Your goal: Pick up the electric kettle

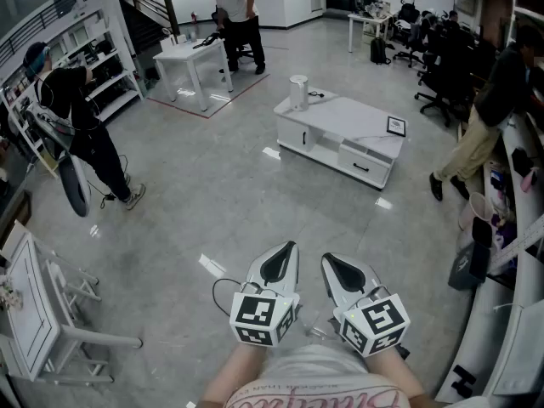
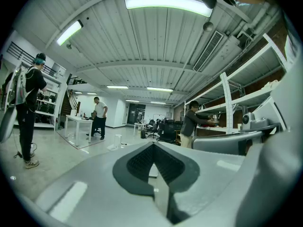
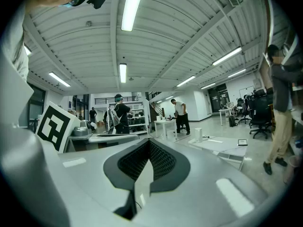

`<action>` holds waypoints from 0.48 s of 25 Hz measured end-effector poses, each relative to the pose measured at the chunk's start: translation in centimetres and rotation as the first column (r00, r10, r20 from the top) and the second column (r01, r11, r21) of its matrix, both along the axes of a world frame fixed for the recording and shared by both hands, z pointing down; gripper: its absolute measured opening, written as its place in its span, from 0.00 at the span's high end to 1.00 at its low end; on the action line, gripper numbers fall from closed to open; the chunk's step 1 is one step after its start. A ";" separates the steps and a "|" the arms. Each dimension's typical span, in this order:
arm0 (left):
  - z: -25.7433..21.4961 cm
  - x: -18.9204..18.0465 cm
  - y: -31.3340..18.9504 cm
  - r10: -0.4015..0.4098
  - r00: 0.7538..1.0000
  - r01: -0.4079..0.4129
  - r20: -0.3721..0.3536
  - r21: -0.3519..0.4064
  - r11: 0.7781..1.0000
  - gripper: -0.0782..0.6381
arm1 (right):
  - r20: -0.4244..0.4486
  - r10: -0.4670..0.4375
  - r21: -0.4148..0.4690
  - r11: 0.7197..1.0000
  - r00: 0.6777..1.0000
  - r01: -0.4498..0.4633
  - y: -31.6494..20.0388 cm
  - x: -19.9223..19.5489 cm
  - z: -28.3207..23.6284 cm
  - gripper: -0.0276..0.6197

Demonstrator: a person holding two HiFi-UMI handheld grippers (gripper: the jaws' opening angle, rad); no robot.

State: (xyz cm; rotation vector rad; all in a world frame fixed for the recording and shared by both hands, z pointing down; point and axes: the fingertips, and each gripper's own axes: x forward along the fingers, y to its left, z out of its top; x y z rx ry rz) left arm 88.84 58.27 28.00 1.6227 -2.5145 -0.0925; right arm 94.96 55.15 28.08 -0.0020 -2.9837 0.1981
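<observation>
We see the electric kettle (image 1: 298, 92) only as a small white cylinder far off on the low white cabinet (image 1: 340, 119); its handle, lid and base are too small to tell. In both gripper views it is tinier still. The small framed item (image 1: 396, 126) on the cabinet cannot be read. Our hands lie hidden behind the left gripper (image 1: 291, 246) and the right gripper (image 1: 326, 259), and our forearms and shirt print (image 1: 323, 396) are cut by the bottom edge. The person at the right (image 1: 497, 92) is clipped by the picture's edge.

left gripper (image 1: 287, 246), right gripper (image 1: 328, 258): white bodies, black ribbed pads (image 1: 277, 267), black-white marker cubes (image 1: 261, 317); pale shirt (image 1: 316, 382), pink lettering.
</observation>
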 end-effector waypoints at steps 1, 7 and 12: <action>-0.1 -0.4 -0.2 0.001 1.000 -0.001 -0.001 0.003 1.000 0.88 | 0.000 0.004 -0.001 1.000 1.000 -0.004 -0.3 -0.4 0.0 0.92; -0.3 -3.2 -1.2 0.004 1.000 -0.004 -0.008 0.013 1.000 0.88 | -0.017 0.015 -0.017 1.000 1.000 -0.015 -1.3 -3.0 0.6 0.92; 0.1 -6.6 -3.2 0.015 1.000 -0.015 -0.022 0.012 1.000 0.88 | -0.039 0.032 -0.013 0.999 0.999 -0.032 -3.1 -5.9 1.3 0.92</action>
